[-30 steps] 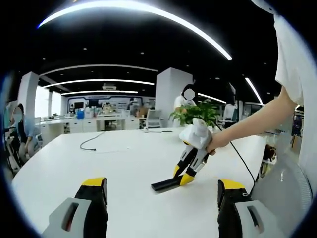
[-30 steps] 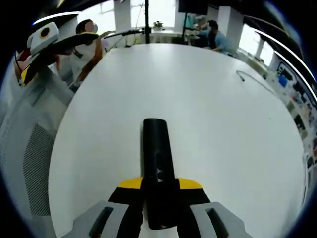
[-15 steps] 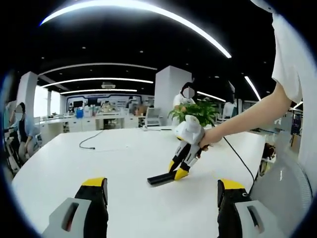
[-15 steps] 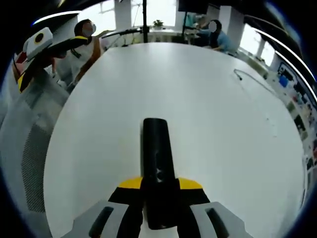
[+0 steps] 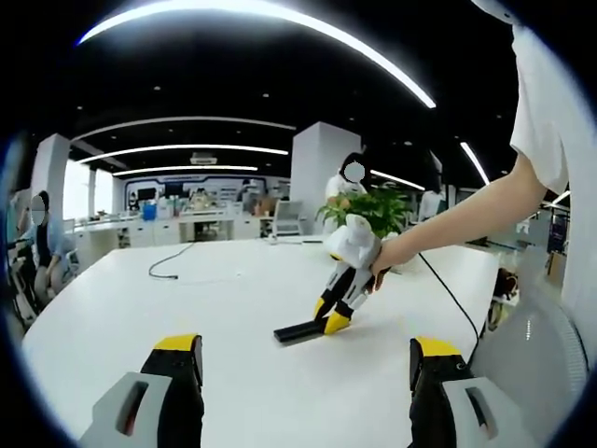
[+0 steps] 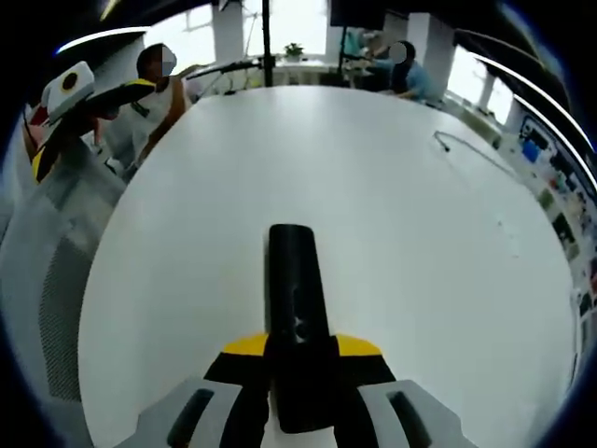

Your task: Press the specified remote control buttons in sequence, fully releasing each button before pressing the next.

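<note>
Left gripper view: the left gripper holds its jaws wide apart at the bottom of the frame, empty, above the white counter. In the middle of the frame the right gripper has slid the black remote a little to the left across the counter compared with a second ago, its jaws clamped on the remote's near end. That reads as repositioning rather than a button press; no press looks begun. A black cable lies well apart at centre left, and a potted plant stands behind.

In the right gripper view the remote runs up from the bottom centre between the closed jaws, flat on the counter. The counter's curved edge sits at the left; the right and upper parts offer broad bare surface.
</note>
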A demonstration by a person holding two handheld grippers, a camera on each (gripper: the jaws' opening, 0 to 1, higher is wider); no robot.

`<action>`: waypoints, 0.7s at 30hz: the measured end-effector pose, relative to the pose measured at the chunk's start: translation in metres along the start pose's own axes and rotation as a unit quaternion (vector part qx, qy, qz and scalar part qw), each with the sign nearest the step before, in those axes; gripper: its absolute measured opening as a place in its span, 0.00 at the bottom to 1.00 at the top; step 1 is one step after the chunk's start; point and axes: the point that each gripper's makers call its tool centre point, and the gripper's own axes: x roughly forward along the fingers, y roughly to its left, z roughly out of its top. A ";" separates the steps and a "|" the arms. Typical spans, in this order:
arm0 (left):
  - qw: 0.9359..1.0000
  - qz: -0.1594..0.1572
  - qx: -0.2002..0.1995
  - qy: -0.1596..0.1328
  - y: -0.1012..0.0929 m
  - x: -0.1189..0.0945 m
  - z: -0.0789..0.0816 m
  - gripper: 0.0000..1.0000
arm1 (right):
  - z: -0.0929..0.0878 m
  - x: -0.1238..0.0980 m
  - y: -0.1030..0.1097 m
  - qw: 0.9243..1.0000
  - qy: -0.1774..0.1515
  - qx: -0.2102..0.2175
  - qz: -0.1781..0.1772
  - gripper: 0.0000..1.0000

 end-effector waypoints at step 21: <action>1.000 -0.001 0.000 0.012 0.000 0.000 -0.005 0.95 | 0.035 -0.002 0.002 0.942 -0.189 0.275 0.010 0.40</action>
